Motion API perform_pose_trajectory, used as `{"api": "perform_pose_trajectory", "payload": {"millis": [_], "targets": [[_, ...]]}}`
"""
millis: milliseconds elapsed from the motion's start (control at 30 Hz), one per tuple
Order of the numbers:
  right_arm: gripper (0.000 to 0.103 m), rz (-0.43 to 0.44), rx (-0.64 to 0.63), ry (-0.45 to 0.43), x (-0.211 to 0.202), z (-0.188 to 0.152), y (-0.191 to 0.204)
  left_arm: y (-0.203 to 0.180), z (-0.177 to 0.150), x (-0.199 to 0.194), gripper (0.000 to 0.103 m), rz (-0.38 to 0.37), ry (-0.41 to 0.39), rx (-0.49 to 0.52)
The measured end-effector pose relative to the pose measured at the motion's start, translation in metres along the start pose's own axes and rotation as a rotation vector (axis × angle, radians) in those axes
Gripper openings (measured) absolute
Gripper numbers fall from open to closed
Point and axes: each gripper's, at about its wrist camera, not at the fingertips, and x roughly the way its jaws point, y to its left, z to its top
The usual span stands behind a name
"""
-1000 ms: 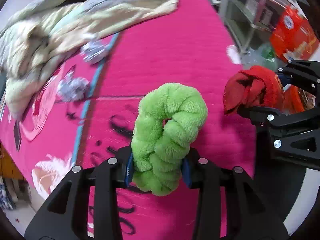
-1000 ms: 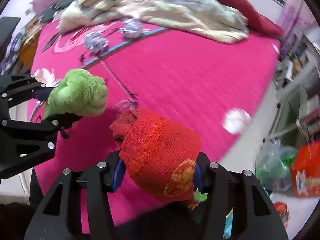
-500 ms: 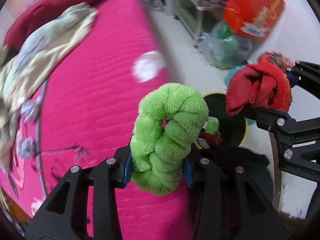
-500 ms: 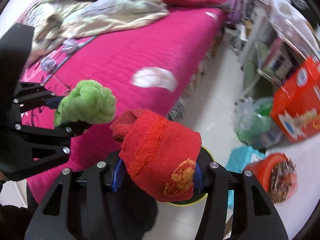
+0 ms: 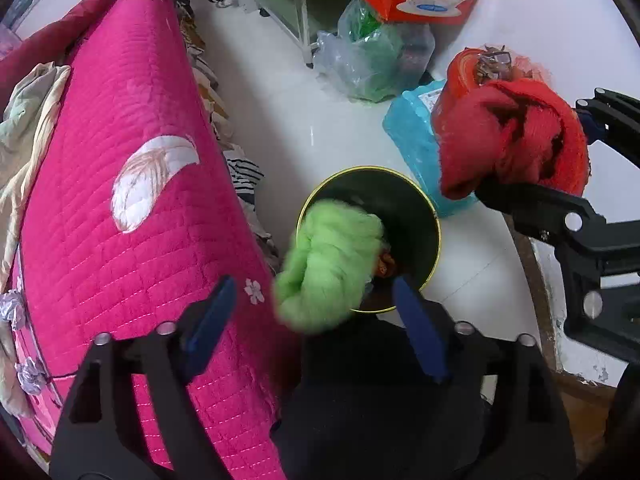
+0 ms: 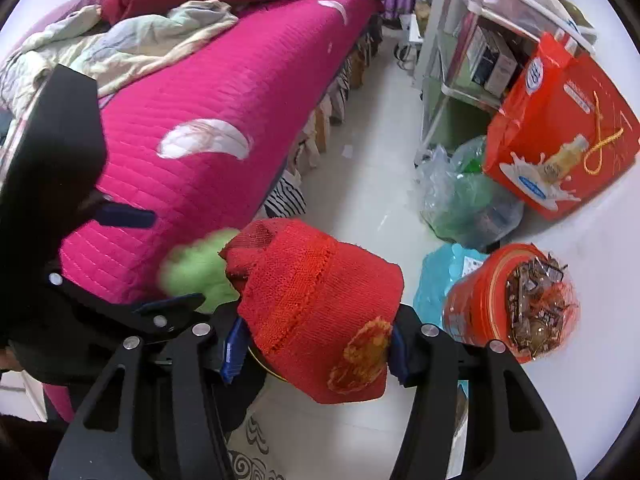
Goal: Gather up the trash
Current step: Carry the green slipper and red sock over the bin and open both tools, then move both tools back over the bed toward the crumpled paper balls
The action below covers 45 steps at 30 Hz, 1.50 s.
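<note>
A fluffy green sock (image 5: 328, 260) is blurred in mid-air, free of my left gripper (image 5: 316, 328), which is open just above it. It hangs over the near rim of a round dark bin with a yellow rim (image 5: 434, 216) on the floor. The green sock also shows in the right wrist view (image 6: 192, 268). My right gripper (image 6: 316, 344) is shut on a red knitted sock (image 6: 316, 304) and holds it above the floor, right of the bin; the sock also shows in the left wrist view (image 5: 516, 136).
A bed with a pink quilt (image 5: 120, 184) lies to the left, with crumpled foil balls (image 5: 12, 308) on it. On the floor stand an orange tub of wrappers (image 6: 504, 304), a blue packet (image 5: 416, 140), a plastic bag (image 5: 368, 56), a red box (image 6: 560, 136) and a shelf (image 6: 472, 60).
Both grippers swung from over the bed to above the bin. My left gripper opened and the green sock dropped out of it. The right still holds the red sock.
</note>
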Motion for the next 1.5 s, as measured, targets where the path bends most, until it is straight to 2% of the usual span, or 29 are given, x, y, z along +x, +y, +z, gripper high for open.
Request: {"api": "perform_pose_trajectory", "payload": {"millis": [133,233,333,400,567,700,900,1200,1500], "targets": [[0.053,0.002,0.004,0.018,0.008,0.0,0.0,0.004,-0.001,0.001,0.081,0.013,0.009,0.001],[0.061,-0.018,-0.002,0.039,0.018,0.0,0.001,0.008,-0.004,0.0,0.081,0.031,0.011,-0.005],[0.063,-0.035,-0.008,0.069,0.03,0.0,0.004,0.014,-0.011,-0.003,0.081,0.041,0.009,-0.014],[0.073,-0.046,-0.011,0.097,0.038,-0.001,0.006,0.019,-0.015,-0.007,0.081,0.049,0.005,-0.024],[0.087,-0.088,0.003,0.117,0.047,-0.001,0.006,0.035,-0.028,-0.016,0.085,0.054,-0.006,-0.073],[0.087,-0.141,-0.035,0.147,0.054,-0.002,0.013,0.046,-0.039,-0.022,0.085,0.056,-0.018,-0.11],[0.087,-0.079,-0.08,0.11,0.048,0.008,0.038,0.072,-0.06,-0.039,0.085,0.073,-0.048,-0.21],[0.087,-0.006,-0.169,0.006,0.03,0.056,0.089,0.121,-0.091,-0.061,0.085,0.139,-0.092,-0.406],[0.087,0.047,-0.324,-0.049,0.028,0.105,0.165,0.171,-0.129,-0.078,0.086,0.188,-0.115,-0.559]]}}
